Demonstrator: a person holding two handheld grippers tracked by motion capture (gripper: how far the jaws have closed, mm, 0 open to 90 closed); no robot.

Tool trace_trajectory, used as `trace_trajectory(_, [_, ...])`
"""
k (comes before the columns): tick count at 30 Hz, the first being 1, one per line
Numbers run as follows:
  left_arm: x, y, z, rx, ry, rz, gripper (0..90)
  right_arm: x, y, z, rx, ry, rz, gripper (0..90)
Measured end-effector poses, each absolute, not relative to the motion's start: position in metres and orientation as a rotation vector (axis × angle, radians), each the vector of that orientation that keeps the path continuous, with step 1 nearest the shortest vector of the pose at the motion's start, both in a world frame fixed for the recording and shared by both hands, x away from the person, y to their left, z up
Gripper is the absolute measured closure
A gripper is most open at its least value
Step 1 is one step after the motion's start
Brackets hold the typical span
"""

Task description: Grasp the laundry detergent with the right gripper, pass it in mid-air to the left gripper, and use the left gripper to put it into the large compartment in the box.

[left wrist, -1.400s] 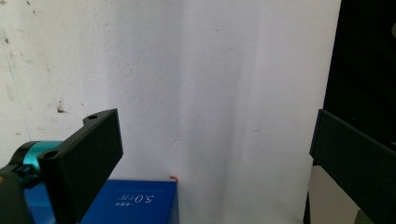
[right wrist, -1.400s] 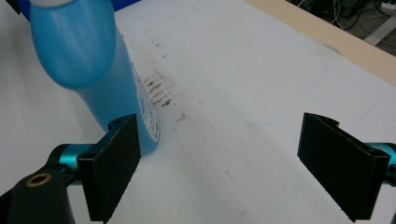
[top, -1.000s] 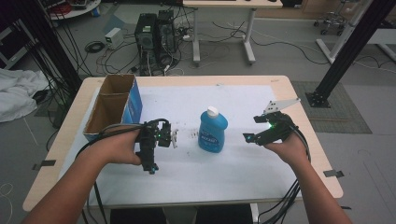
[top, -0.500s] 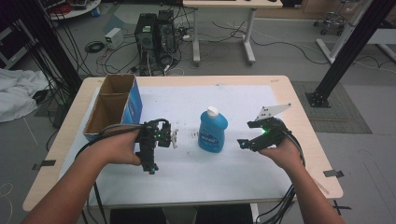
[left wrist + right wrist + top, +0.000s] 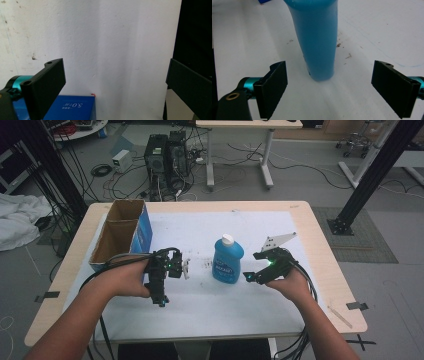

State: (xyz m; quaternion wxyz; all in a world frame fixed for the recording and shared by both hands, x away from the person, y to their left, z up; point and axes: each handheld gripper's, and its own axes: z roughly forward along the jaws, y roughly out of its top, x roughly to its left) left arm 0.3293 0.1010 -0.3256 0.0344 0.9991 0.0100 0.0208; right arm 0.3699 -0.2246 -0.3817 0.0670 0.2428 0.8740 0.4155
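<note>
From the high view I see the blue bottle (image 5: 228, 261) standing upright at the centre of the frame, on the white sheet that covers the table (image 5: 320, 270); its white cap (image 5: 228, 239) points toward the top of the picture. My right gripper (image 5: 251, 266) sits just right of centre, close beside the bottle but not touching it; its grey three-cornered plate (image 5: 276, 241) tilts up toward the upper right. In the right gripper view the bottle (image 5: 317, 40) rises through the upper middle of the frame, its base resting on the sheet above the gap between the two black jaws; the jaws stand wide apart at the lower left and lower right, with nothing between them; small brown specks (image 5: 343, 51) mark the sheet right of the bottle.

My left gripper (image 5: 184, 268) lies left of centre in the high view, near the bottle yet apart from it, the hand (image 5: 125, 279) wrapped round its body; a green light glows on it. In the left gripper view its jaws are spread wide and grip nothing; between them I see bare white sheet, and at the bottom edge, left of centre, a corner of the blue carton (image 5: 72, 107) with white print. That carton (image 5: 122, 237) stands open-topped at the middle left of the high view, well apart from the bottle.
</note>
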Motion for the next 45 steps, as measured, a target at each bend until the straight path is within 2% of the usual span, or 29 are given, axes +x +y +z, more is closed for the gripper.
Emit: trace_trajectory(45, [0.331, 0.106, -0.327, 3.070, 0.051, 0.054, 2.5, 0.389, -0.189, -0.415, 0.788, 2.662, 1.423, 12.6])
